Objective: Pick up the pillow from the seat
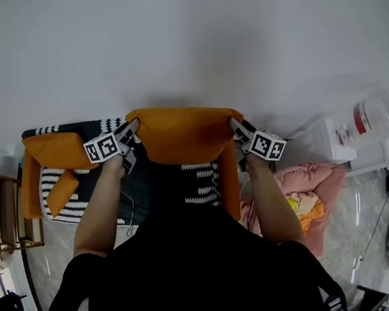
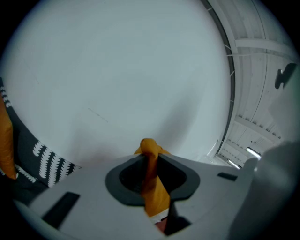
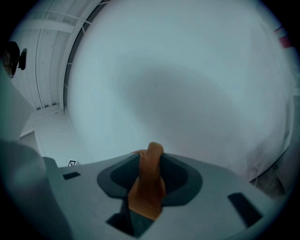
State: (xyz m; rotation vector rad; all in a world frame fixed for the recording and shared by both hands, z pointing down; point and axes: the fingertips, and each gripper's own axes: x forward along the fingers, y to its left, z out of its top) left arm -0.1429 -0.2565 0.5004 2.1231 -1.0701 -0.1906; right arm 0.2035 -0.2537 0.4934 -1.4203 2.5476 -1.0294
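the orange pillow [image 1: 181, 135] hangs stretched between the left tool [image 1: 133, 129] and right tool [image 1: 236, 126], each clamped on a corner, apparently lifted off the striped seat [image 1: 201, 183], so the pick-up looks nearly done.

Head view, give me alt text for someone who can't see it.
A person holds an orange pillow by its two upper corners, the left gripper and the right gripper each clamped on one. Below is a black-and-white patterned seat with a second orange cushion at its left.
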